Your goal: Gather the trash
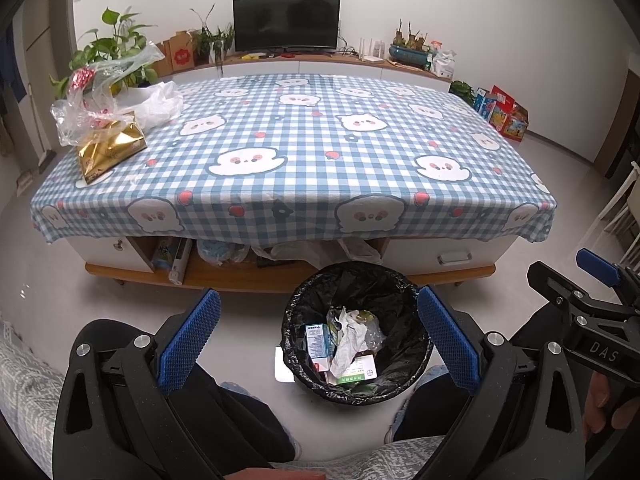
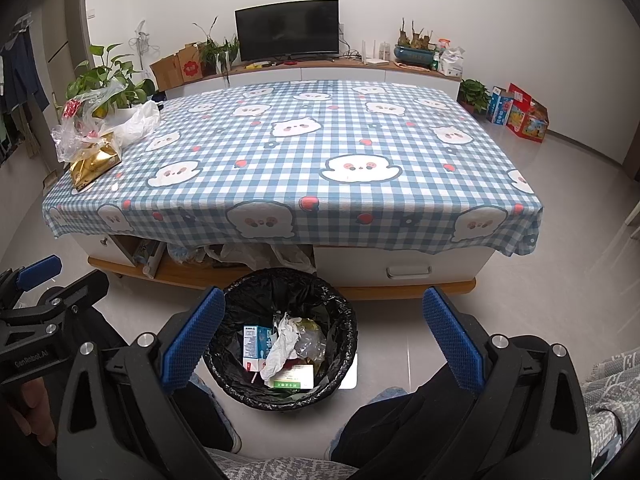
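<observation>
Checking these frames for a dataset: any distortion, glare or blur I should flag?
Left wrist view: strong fisheye bowing of the tablecloth edge, dark vignette in the corners, the floor softly lit with faint sheen, focus sharp. Right wrist view: same barrel bend, a bright patch beside the trash bin, no motion blur.

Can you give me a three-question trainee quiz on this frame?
1. True or false: the left gripper holds a piece of trash.
2. Which corner of the checked tablecloth carries the gold foil bag: A near left, B far right, C near right?
3. What lines the trash bin?

Key: 1 false, both it and the right gripper are open and empty. 2 A. 3 a black plastic bag.
</observation>
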